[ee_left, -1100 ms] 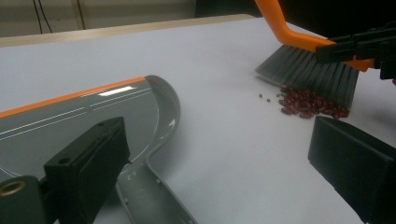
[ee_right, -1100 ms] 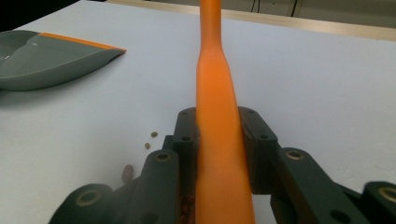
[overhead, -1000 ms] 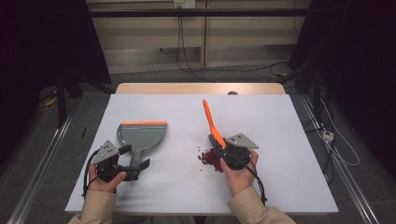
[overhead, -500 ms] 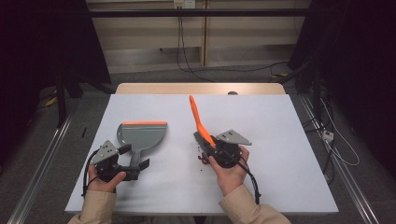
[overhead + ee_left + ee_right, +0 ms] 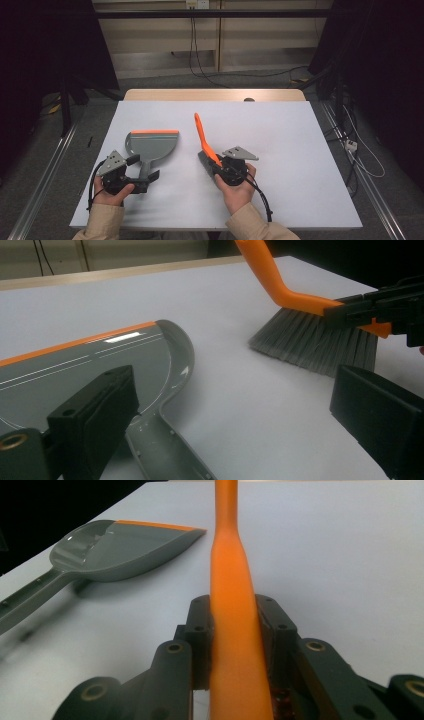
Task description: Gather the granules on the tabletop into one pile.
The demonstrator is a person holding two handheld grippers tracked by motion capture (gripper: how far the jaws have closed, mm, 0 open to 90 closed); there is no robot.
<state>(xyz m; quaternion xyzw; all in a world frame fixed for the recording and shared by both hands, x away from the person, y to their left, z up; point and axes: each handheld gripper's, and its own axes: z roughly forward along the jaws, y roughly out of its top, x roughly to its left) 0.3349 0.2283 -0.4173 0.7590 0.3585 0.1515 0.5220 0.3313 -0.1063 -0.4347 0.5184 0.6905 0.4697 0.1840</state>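
A grey dustpan [image 5: 152, 144] with an orange lip lies on the white table top [image 5: 300, 140], its handle pointing at the person. My left gripper [image 5: 144, 169] stands open around that handle; in the left gripper view [image 5: 235, 410] the handle lies beside the left jaw and the jaws stay wide apart. My right gripper [image 5: 218, 165] is shut on the orange handle of a hand brush [image 5: 201, 134]. Its grey bristles [image 5: 310, 342] rest on the table, to the right of the dustpan [image 5: 100, 360]. The orange handle [image 5: 227, 555] runs up between the right gripper's pads [image 5: 235, 625]. A few red crumbs [image 5: 281, 696] peek out under the brush.
A wooden strip [image 5: 215, 94] runs along the table's far edge. Cables [image 5: 200, 70] trail over the floor behind it, and metal rails [image 5: 45, 165] flank the table. Bare white surface lies to the right of the brush and beyond the dustpan.
My right gripper has carried the brush left toward the dustpan, over the red crumbs that lay on the table; they are now under the bristles. The left gripper and the dustpan have stayed put.
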